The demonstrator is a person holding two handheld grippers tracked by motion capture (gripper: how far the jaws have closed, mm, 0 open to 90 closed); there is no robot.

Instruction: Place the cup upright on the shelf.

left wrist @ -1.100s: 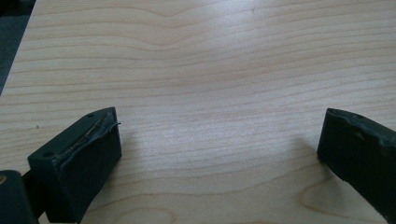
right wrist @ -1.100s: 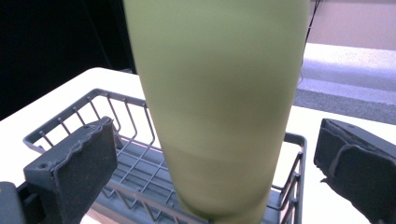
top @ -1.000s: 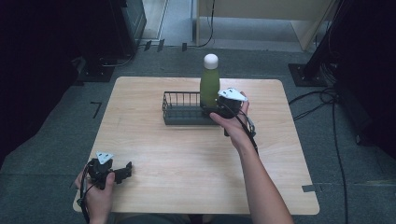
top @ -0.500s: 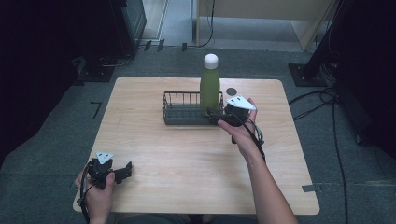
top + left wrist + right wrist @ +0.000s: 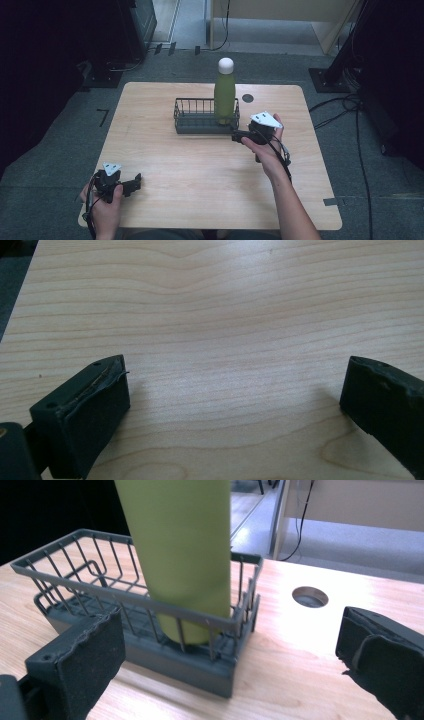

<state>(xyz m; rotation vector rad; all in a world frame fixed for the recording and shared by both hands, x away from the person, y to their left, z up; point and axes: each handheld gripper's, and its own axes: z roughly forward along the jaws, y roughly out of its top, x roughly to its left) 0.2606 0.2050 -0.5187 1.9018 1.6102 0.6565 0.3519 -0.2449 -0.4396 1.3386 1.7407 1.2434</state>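
A green bottle [image 5: 225, 95] with a white cap stands upright in the right end of a dark wire basket [image 5: 192, 120] at the table's middle back. In the right gripper view the bottle [image 5: 180, 555] rises inside the basket [image 5: 75, 580] just ahead of the jaws. My right gripper [image 5: 236, 135] is open and empty, a little to the right of and nearer than the basket's right end. My left gripper [image 5: 136, 182] is open near the table's front left corner, low over bare wood [image 5: 225, 340], with nothing between its jaws.
A round cable hole [image 5: 247, 98] lies in the tabletop right of the bottle, also seen as a hole [image 5: 310, 596] beyond the basket. Cables [image 5: 345, 107] run across the floor at the right. Dark equipment [image 5: 125, 30] stands beyond the table's back left.
My right gripper has drawn back from the bottle, toward the right and nearer the person, leaving the bottle standing in the basket. The left gripper has stayed put.
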